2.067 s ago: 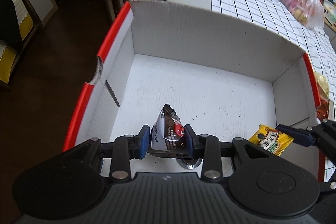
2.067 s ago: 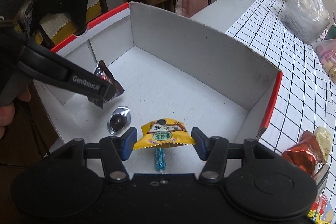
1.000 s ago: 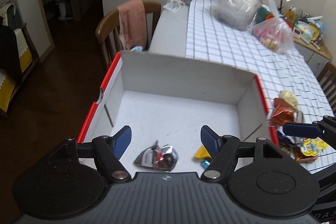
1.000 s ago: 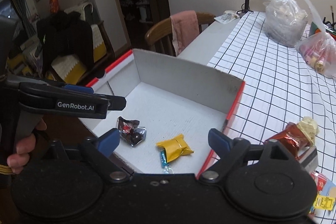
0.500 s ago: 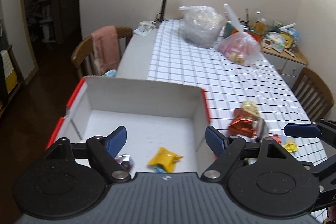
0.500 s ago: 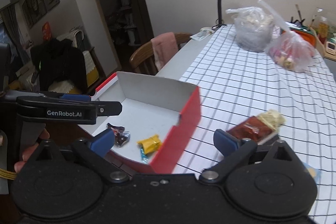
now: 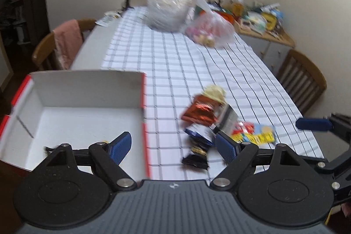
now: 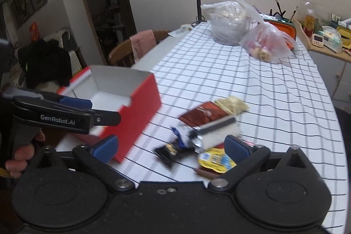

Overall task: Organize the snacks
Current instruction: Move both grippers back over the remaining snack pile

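Both claws, left claw (image 7: 173, 147) and right claw (image 8: 171, 146), gaped wide and empty; we judged the black wrapper (image 8: 167, 151) at the tabletop's near edge the easiest pinch, away from the red box (image 8: 136, 106).

snack pile (image 7: 210, 122) motion-blurred, box (image 7: 87, 89) contents hidden behind left claw (image 7: 173, 147)

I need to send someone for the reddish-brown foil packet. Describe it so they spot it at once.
Start at the red box with the white inside, on the checked tablecloth. Just right of it lies a loose heap of snacks; the reddish-brown foil packet sits at its far side. It alone is shiny copper-red, touching a pale yellow wrapper.
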### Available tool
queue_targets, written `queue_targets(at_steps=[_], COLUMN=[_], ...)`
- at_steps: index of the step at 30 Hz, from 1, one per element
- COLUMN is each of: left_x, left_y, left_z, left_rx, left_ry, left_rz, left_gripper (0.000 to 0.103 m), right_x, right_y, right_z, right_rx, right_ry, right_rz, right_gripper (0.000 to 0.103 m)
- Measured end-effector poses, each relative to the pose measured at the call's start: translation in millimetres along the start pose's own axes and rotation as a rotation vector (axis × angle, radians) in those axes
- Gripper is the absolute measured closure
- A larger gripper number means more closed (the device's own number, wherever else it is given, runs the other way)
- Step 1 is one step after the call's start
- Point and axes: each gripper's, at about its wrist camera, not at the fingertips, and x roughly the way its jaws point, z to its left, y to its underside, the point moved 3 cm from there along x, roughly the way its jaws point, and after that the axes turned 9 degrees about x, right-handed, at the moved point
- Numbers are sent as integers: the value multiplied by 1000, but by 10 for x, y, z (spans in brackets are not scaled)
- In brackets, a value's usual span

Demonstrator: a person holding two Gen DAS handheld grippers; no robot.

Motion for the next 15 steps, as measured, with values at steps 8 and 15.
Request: queue_targets(at_steps=[8,15], left_x=[291,604], left_y=[141,163], left_z=[-483,-613], left_rx=[115,111], left_ry=[42,50], left_rz=[67,127], left_gripper=[19,19], right_x=[93,371], right_y=[93,110], right_z=[-338,-574], right_rx=[-112,-157], right_ry=[0,-21], right_rz=[67,134], right_gripper=[0,2])
